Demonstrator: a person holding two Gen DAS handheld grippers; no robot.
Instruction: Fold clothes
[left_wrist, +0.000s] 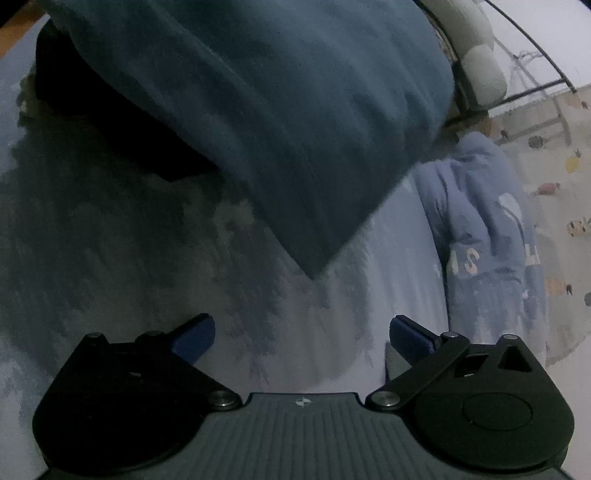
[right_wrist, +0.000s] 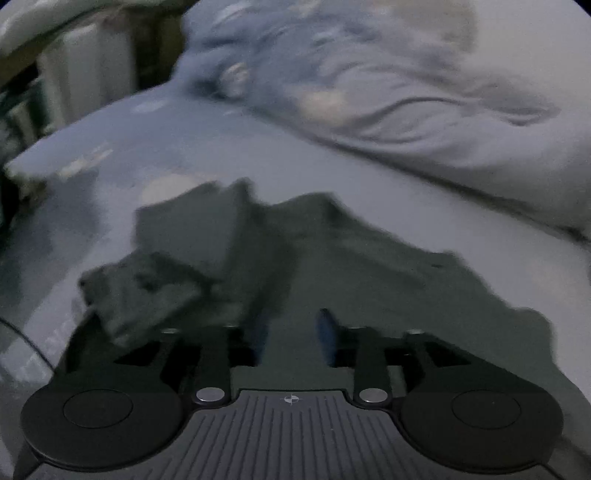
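Left gripper (left_wrist: 302, 338) stands wide open, nothing between its blue pads, above a pale bedsheet (left_wrist: 388, 251). A dark blue garment (left_wrist: 266, 122) hangs blurred ahead of it, one corner pointing down; a light blue lettered hoodie (left_wrist: 491, 229) lies crumpled to the right. Right gripper (right_wrist: 293, 332) is partly open and empty over the shadowed sheet; view blurred.

dark teal garment (left_wrist: 266, 122): blurred, corner hanging toward 6 o'clock
lavender hoodie (left_wrist: 480, 229): crumpled, 3 o'clock, lettered
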